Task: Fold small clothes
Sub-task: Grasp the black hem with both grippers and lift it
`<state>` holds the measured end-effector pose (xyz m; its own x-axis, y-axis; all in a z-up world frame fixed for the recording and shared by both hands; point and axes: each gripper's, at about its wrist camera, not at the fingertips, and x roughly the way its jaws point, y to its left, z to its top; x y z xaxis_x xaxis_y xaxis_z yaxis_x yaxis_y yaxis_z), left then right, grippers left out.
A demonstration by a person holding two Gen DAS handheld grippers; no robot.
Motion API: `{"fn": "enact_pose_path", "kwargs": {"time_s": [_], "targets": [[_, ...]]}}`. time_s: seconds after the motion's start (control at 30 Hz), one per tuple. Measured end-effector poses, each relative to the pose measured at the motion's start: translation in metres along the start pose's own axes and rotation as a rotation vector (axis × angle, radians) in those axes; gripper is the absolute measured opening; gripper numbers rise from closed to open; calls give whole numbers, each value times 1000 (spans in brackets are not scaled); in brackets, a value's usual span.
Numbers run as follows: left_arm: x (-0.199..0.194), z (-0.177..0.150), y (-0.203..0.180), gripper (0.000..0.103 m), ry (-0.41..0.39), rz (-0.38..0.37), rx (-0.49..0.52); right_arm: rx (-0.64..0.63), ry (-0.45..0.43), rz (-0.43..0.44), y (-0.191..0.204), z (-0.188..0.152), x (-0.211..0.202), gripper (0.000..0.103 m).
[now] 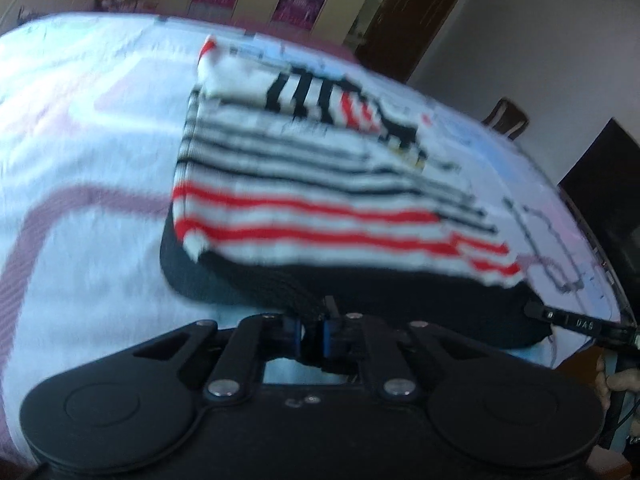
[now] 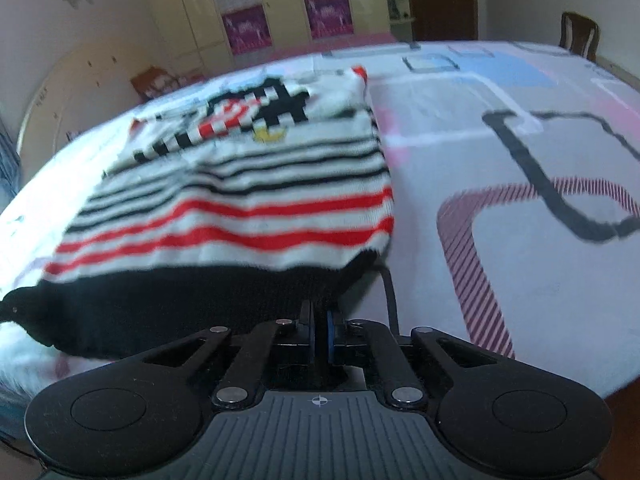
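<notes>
A small knitted sweater, white with black and red stripes and a black hem, lies spread on the bed. It also shows in the right wrist view. My left gripper is shut on the black hem near its left corner. My right gripper is shut on the black hem near its right corner. The right gripper's tip shows at the hem's far end in the left wrist view. The hem is lifted a little off the bed.
The bed cover is white with pink, grey and blue shapes. A wardrobe and a dark door stand behind. A wooden chair stands at the bed's far right.
</notes>
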<state>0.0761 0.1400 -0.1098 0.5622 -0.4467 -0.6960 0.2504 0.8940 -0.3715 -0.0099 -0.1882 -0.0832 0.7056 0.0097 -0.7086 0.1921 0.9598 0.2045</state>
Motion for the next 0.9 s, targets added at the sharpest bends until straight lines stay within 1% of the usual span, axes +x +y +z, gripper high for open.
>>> {"fn": "enact_pose_path", "kwargs": {"time_s": [0.03, 0.2, 0.37, 0.57, 0.77, 0.9], "targets": [[-2, 6, -1, 6, -20, -2, 7, -1, -16, 6, 1, 5, -2, 5], [-9, 43, -6, 6, -115, -13, 45, -13, -108, 32, 6, 39, -8, 5], [-1, 79, -12, 5, -205, 9, 77, -21, -181, 66, 8, 84, 5, 5], [28, 125, -13, 5, -255, 20, 76, -24, -237, 74, 9, 135, 39, 5], [60, 163, -7, 5, -292, 36, 56, -17, -253, 84, 8, 178, 82, 5], [74, 187, -4, 5, -312, 56, 70, 7, -268, 94, 5, 204, 106, 5]]}}
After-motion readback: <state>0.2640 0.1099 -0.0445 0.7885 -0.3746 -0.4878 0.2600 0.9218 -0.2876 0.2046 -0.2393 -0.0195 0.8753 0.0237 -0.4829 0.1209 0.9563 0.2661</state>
